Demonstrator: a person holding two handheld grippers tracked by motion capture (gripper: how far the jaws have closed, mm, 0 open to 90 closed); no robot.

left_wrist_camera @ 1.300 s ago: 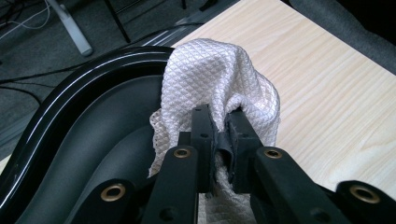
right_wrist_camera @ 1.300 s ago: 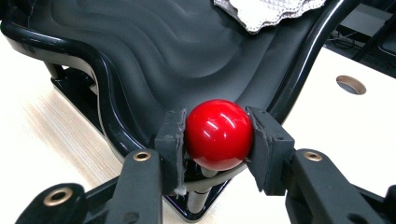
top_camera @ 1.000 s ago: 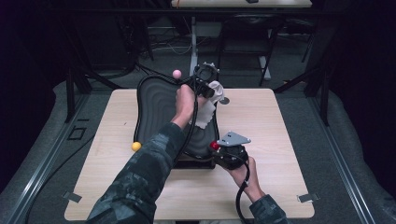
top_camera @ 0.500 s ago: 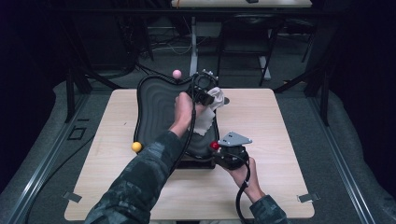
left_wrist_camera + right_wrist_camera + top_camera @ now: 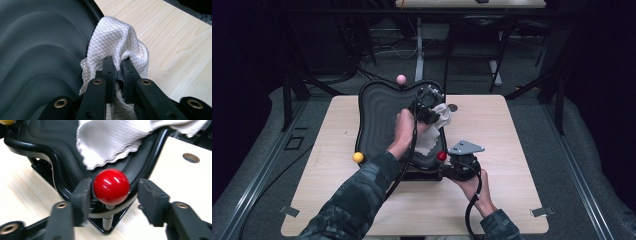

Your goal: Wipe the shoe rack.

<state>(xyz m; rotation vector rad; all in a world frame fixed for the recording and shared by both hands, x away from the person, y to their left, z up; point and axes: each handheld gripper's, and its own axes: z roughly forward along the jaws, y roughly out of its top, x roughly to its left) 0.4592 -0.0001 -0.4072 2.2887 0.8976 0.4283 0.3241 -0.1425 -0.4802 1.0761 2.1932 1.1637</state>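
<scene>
The left gripper (image 5: 117, 71) has its fingers clenched on the white cloth (image 5: 117, 42), while the right gripper (image 5: 113, 195) has its fingers released around the red knob (image 5: 111, 186).

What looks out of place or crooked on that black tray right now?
The white cloth is bunched and hangs over the black tray's right rim onto the table, pinched by the left hand-held gripper. The right hand-held gripper brackets the red knob without closing. Nothing looks spilled or damaged.
</scene>
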